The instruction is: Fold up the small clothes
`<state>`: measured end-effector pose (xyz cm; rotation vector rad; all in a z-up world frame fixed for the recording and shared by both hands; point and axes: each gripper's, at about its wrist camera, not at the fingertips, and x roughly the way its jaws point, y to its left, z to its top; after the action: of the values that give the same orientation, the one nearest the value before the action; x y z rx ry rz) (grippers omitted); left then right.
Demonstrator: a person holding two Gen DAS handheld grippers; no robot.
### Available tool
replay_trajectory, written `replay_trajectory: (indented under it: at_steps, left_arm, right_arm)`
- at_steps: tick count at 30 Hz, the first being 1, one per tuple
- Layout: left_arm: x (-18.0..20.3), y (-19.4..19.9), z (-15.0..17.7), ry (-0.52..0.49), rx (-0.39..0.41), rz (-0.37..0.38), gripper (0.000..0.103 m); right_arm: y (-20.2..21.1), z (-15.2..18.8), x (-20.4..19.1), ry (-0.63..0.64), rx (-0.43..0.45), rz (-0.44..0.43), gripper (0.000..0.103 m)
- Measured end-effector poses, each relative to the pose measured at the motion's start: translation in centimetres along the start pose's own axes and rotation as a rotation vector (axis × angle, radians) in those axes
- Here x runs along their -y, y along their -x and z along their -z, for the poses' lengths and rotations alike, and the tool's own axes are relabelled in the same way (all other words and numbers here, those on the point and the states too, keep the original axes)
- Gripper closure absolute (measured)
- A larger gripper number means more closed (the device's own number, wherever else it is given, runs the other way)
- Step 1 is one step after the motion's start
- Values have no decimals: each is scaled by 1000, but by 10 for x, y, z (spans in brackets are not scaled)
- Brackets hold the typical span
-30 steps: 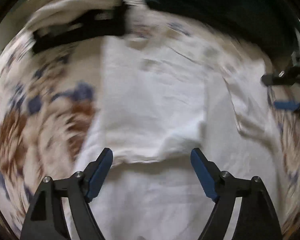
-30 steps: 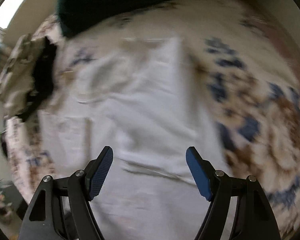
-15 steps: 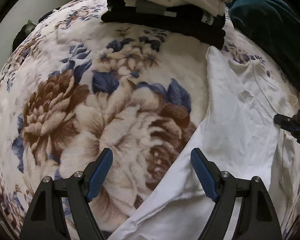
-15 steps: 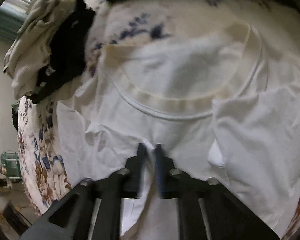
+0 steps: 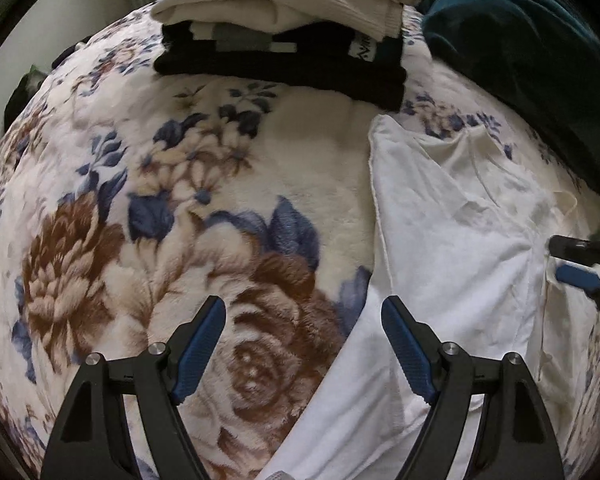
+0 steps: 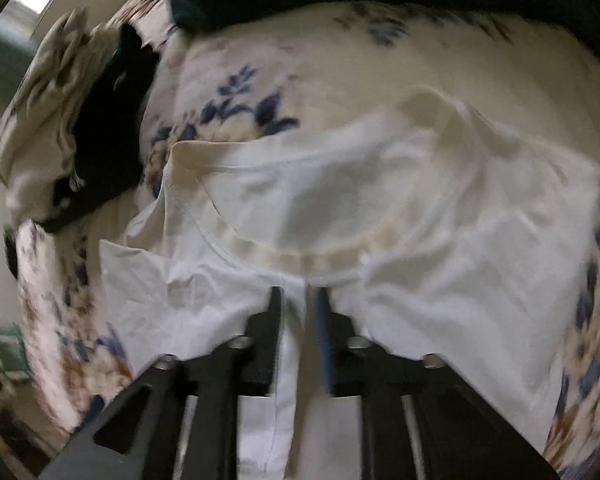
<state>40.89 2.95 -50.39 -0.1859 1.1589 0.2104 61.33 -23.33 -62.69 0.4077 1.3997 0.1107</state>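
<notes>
White shirt (image 6: 440, 248): on floral blanket (image 5: 180, 220), below collar pinched in right tool (image 6: 298, 304). Left tool (image 5: 304, 336): wide, empty, shirt edge beside its right finger.

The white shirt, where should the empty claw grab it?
Probably the long straight side edge of the white shirt, coming from the blanket side. That edge lies flat and bare, right ahead of the open left claw. The right claw already pinches cloth just below the collar.

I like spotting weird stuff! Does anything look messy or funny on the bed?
The white T-shirt has a yellowish, discoloured collar. Its left part lies crumpled and wrinkled, not flat. The right gripper pinches the cloth just below the collar. Nothing looks torn or spilled.
</notes>
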Motion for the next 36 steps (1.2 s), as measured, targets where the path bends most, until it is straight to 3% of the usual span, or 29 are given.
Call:
replay_trajectory:
  at_steps: [3, 5, 7, 9, 13, 16, 17, 20, 24, 28, 30, 33, 36]
  left_arm:
    - [2, -7, 4, -26, -19, -7, 24]
    - [4, -19, 8, -53, -60, -25, 24]
    - [4, -26, 12, -71, -82, -33, 24]
    - [5, -29, 13, -92, -89, -38, 24]
    - [5, -10, 8, -108, -65, -34, 24]
    - [12, 18, 12, -125, -39, -20, 24]
    - [16, 27, 15, -138, -35, -16, 24]
    - [39, 63, 37, -206, -51, 28, 24]
    - [85, 101, 81, -291, -122, 126, 24]
    - [132, 125, 136, -354, -183, 194, 24]
    - [154, 130, 166, -362, -219, 188, 24]
    - [175, 133, 203, -369, -241, 132, 24]
    - [185, 129, 238, -308, -330, 106, 24]
  right_arm:
    - [14, 30, 14, -73, -9, -105, 54]
    - [7, 53, 8, -32, -64, -104, 54]
    - [-7, 77, 0, 44, -120, -61, 54]
    - [-26, 98, -4, 124, -154, 61, 54]
    - [-8, 101, 1, 90, -114, 37, 54]
    - [43, 105, 29, -22, -43, -21, 52]
    - [59, 110, 41, -55, -29, -26, 46]
    - [108, 131, 86, -154, -23, -22, 43]
    - [165, 174, 142, -273, -103, 13, 42]
    - [226, 208, 202, -308, -119, 91, 42]
    - [246, 223, 229, -315, -131, 122, 42]
    - [242, 243, 261, -297, -160, 128, 42]
    - [208, 276, 284, -265, -277, 123, 42]
